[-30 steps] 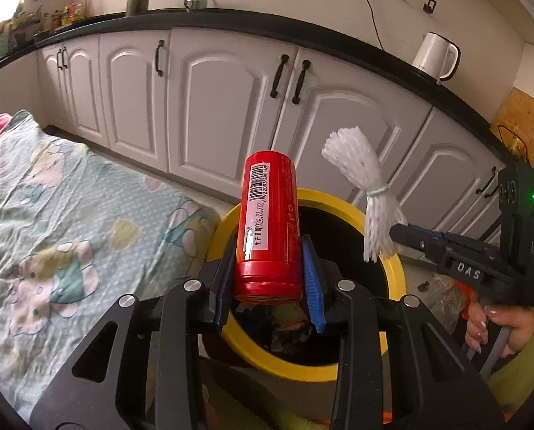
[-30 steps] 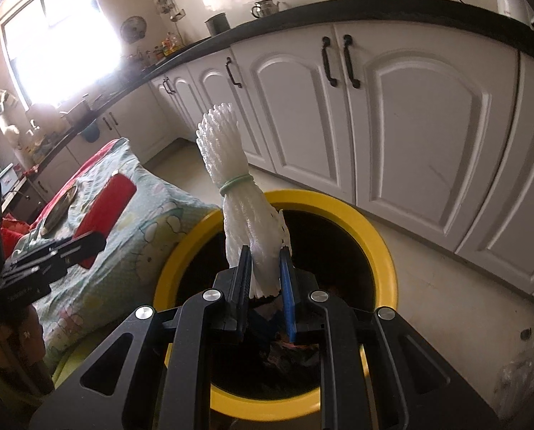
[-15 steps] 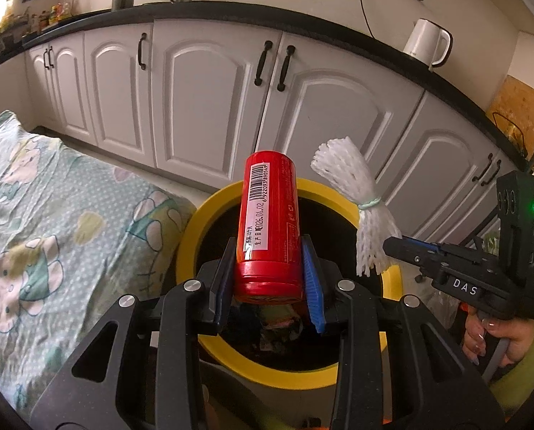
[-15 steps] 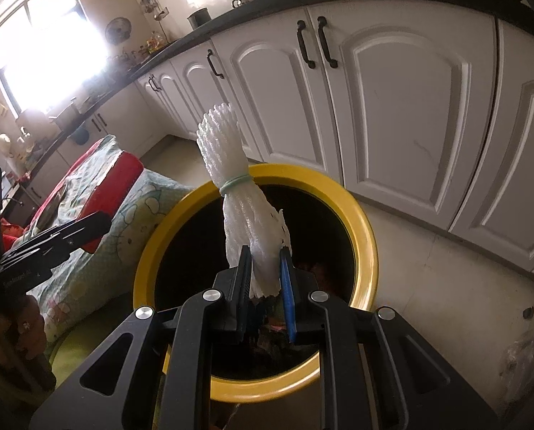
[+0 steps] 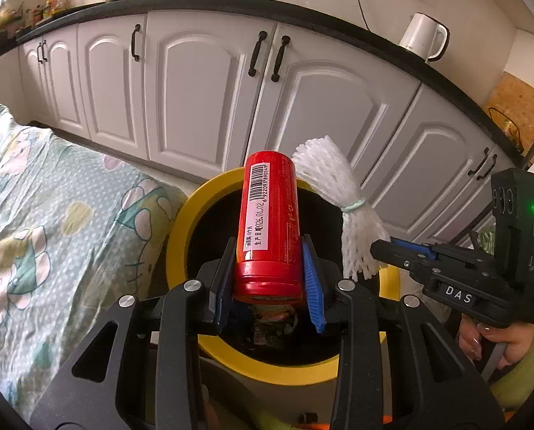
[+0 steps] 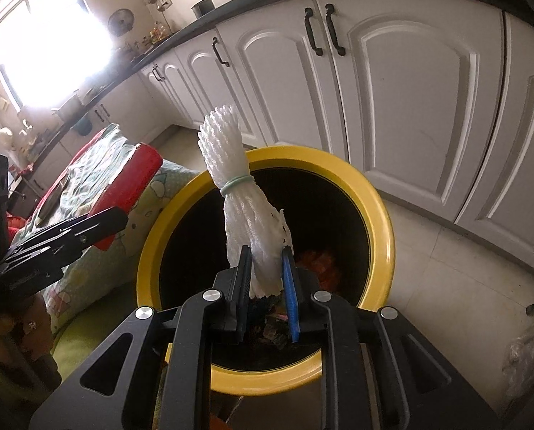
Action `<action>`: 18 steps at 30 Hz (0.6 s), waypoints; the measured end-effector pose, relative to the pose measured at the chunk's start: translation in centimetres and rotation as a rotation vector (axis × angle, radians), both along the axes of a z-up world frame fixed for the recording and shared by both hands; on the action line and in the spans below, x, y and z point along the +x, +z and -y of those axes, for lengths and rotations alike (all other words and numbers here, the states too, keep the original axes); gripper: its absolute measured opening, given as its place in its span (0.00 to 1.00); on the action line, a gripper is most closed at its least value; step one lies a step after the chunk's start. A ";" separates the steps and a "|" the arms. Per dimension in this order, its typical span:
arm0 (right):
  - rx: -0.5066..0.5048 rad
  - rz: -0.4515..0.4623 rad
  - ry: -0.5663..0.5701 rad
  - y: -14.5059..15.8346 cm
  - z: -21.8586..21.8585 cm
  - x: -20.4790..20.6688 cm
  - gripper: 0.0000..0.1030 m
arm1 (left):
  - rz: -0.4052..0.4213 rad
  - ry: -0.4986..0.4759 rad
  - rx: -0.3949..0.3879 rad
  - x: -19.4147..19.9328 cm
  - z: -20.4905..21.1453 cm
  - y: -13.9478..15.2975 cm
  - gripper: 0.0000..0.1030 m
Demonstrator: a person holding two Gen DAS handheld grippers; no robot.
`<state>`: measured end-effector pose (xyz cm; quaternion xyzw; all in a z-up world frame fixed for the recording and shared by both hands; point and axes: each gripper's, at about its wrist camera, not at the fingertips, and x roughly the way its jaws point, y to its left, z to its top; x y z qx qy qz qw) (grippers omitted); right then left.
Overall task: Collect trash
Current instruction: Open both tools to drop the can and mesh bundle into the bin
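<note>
My left gripper [image 5: 268, 279] is shut on a red can [image 5: 268, 229] with a barcode label and holds it over the yellow-rimmed trash bin [image 5: 180, 225]. My right gripper [image 6: 265, 279] is shut on a white foam net bundle [image 6: 245, 200] tied with a green band, also above the bin [image 6: 381, 222]. The bundle [image 5: 342, 208] and right gripper [image 5: 392, 247] show at the right of the left wrist view. The can [image 6: 130, 179] and left gripper [image 6: 98, 225] show at the left of the right wrist view. Trash lies in the bin's bottom.
White kitchen cabinets [image 5: 202, 93] with black handles run behind the bin under a black counter. A patterned cloth-covered surface [image 5: 44, 222] lies left of the bin. A white kettle [image 5: 421, 36] stands on the counter. A clear plastic bag [image 6: 528, 351] lies on the floor at right.
Both grippers have moved further over the bin's opening, with the can and foam bundle still held. The bin now sits more centred under them.
</note>
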<state>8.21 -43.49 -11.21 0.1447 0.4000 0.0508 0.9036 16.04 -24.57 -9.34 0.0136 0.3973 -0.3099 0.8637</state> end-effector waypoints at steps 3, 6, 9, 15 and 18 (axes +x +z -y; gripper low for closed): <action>-0.002 -0.002 0.003 0.0 -0.1 0.1 0.17 | -0.002 -0.004 0.001 0.0 0.1 0.0 0.26; -0.002 0.000 0.003 0.1 -0.1 0.1 0.17 | -0.005 -0.011 0.001 0.0 0.1 0.0 0.26; -0.005 -0.004 0.004 0.1 -0.1 0.2 0.20 | -0.007 -0.015 -0.003 -0.1 0.1 0.1 0.26; -0.005 -0.011 -0.006 0.3 0.1 0.2 0.31 | -0.014 -0.004 -0.006 -0.1 -0.3 0.0 0.41; -0.010 -0.007 -0.011 0.5 0.0 0.1 0.32 | -0.013 0.008 -0.004 0.0 -0.5 0.2 0.46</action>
